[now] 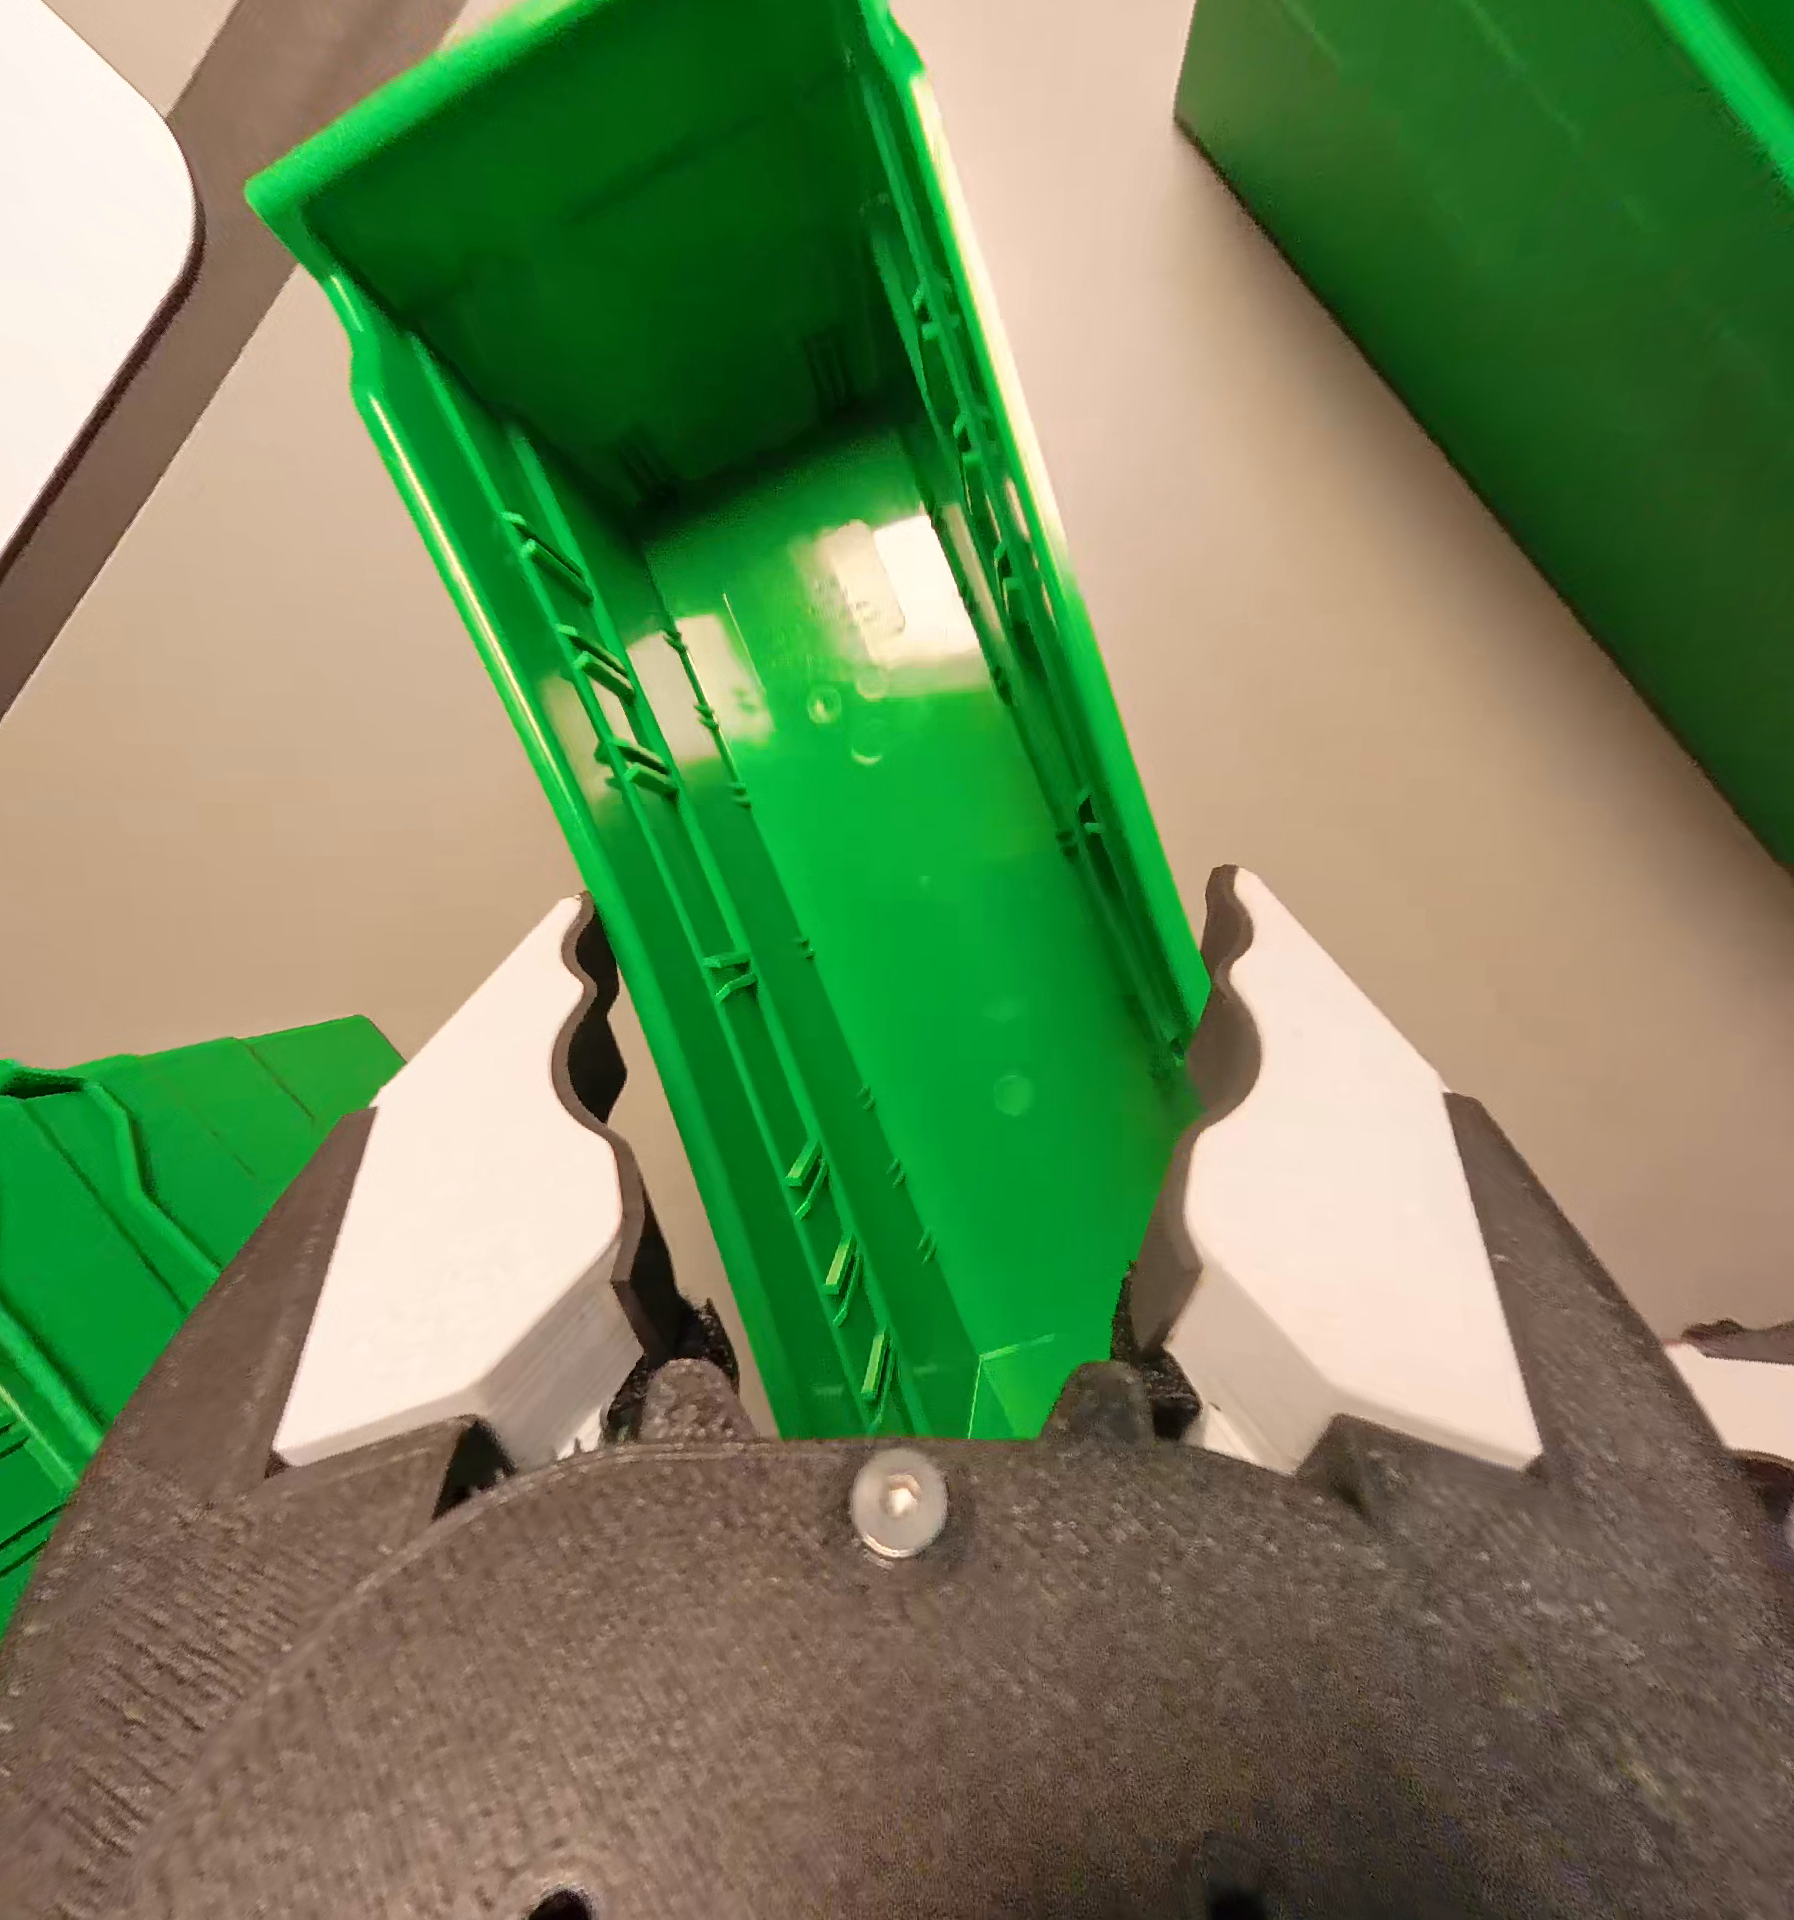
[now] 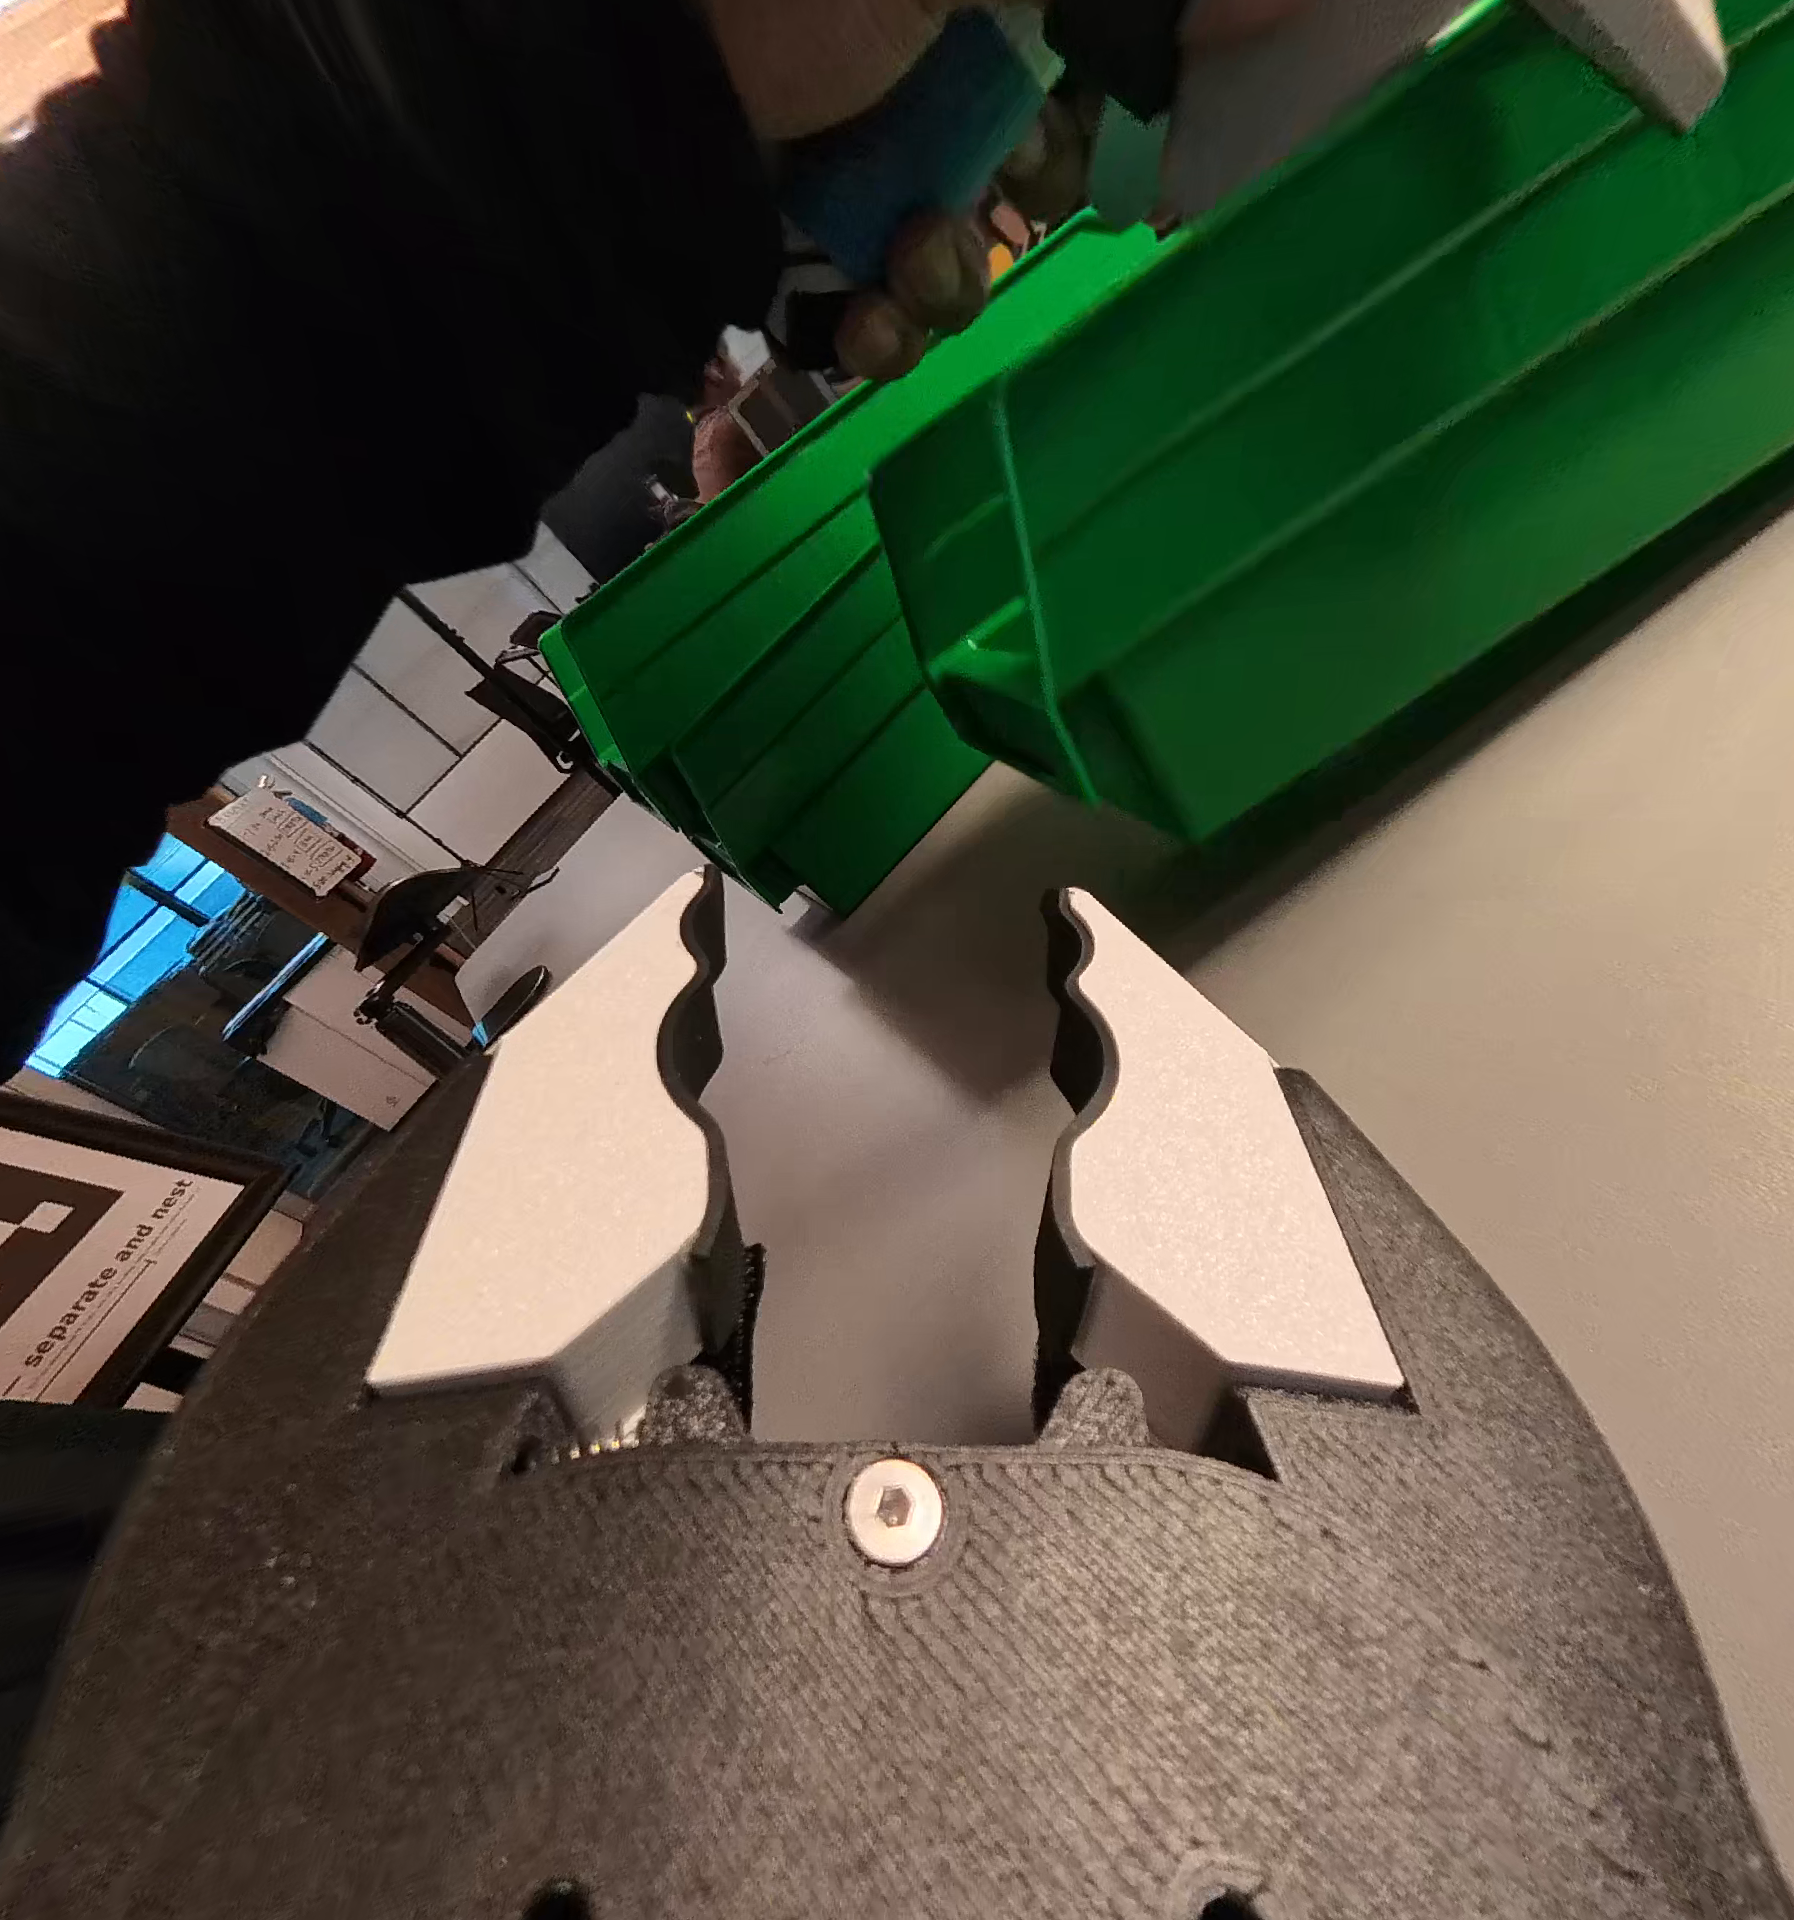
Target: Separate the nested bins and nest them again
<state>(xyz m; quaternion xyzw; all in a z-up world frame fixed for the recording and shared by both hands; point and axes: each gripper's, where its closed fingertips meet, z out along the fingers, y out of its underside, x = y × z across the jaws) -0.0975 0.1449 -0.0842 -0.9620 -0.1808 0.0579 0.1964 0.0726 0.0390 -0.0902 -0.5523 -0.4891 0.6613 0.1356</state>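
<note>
My left gripper (image 1: pixel 903 904) is shut on a long narrow green bin (image 1: pixel 768 727). Its pads (image 1: pixel 1220 997) press on the bin's two side walls near the close end. The bin's open side faces the camera. In the right wrist view this bin (image 2: pixel 1340 520) hangs tilted above the table (image 2: pixel 1495 1039), with a left finger (image 2: pixel 1641 52) at its top. Behind it a stack of nested green bins (image 2: pixel 768 707) rests on the table. My right gripper (image 2: pixel 882 894) is open and empty, low over the table, just short of the stack's corner.
Another green bin (image 1: pixel 1547 416) lies at the upper right of the left wrist view, and more green bins (image 1: pixel 93 1247) at the lower left. A white board (image 1: pixel 41 312) is at the upper left. A person's dark sleeve (image 2: pixel 249 364) and hand (image 2: pixel 914 260) are above.
</note>
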